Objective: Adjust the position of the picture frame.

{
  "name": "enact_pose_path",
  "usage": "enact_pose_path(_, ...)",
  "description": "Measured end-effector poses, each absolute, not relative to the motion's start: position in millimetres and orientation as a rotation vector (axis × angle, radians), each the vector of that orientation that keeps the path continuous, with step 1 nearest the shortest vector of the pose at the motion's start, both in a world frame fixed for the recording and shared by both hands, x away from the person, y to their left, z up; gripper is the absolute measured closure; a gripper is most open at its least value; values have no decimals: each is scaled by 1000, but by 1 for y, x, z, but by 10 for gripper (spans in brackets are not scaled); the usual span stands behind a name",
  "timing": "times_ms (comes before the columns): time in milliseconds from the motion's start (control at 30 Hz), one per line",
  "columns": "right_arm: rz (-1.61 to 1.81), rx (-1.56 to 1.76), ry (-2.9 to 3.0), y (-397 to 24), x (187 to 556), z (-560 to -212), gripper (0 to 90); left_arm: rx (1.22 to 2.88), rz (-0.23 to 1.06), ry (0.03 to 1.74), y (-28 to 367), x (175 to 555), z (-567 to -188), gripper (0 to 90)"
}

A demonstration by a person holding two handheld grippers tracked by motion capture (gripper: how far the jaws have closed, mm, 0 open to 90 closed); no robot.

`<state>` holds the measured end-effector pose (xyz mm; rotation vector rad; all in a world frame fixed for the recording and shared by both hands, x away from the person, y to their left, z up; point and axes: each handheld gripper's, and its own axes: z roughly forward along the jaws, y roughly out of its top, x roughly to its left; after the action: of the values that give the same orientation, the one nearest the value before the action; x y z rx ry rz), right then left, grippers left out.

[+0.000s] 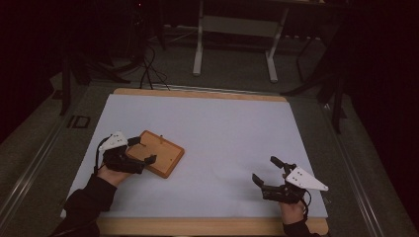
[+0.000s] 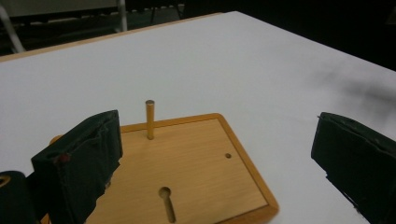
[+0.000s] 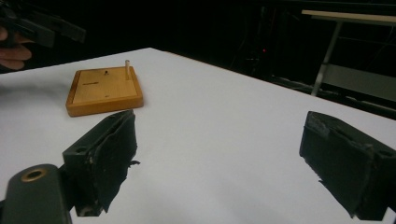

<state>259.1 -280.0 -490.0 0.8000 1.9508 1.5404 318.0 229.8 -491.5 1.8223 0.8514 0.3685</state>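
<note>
Left tool (image 1: 142, 149): jaws spread wide, nothing held, straddling the near-left corner of the wooden board (image 1: 157, 153), one jaw over the board's top and the other off its edge. In the left gripper view the board (image 2: 187, 168) is seen between the jaws, a thin upright peg (image 2: 150, 119) standing at 12 o'clock near its far edge and a keyhole slot (image 2: 166, 201) cut near its front edge. Right tool (image 1: 271, 172): also wide and empty, held at 4 o'clock on the desk (image 1: 222, 128), well apart from the board. The board is judged rigid, light, smooth-faced and likely to slide on the white surface; a grip across a side edge is advised. The peg is judged slender and breakable, so it is better avoided.
</note>
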Motion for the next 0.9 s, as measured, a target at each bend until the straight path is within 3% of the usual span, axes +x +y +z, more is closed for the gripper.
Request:
enact_pose_path(133, 1543, 800, 1950, -281, 259, -490, 105, 1850, 379, 907, 229, 330, -498, 59)
enact_pose_path(300, 1542, 802, 1951, -280, 260, -491, 105, 1873, 382, 942, 227, 341, -505, 191)
enact_pose_path(533, 1542, 802, 1956, -281, 261, -492, 105, 1899, 384, 970, 218, 356, -513, 252)
enact_pose_path(900, 1547, 812, 1962, -281, 262, -493, 105, 1939, 416, 1031, 205, 376, -517, 448)
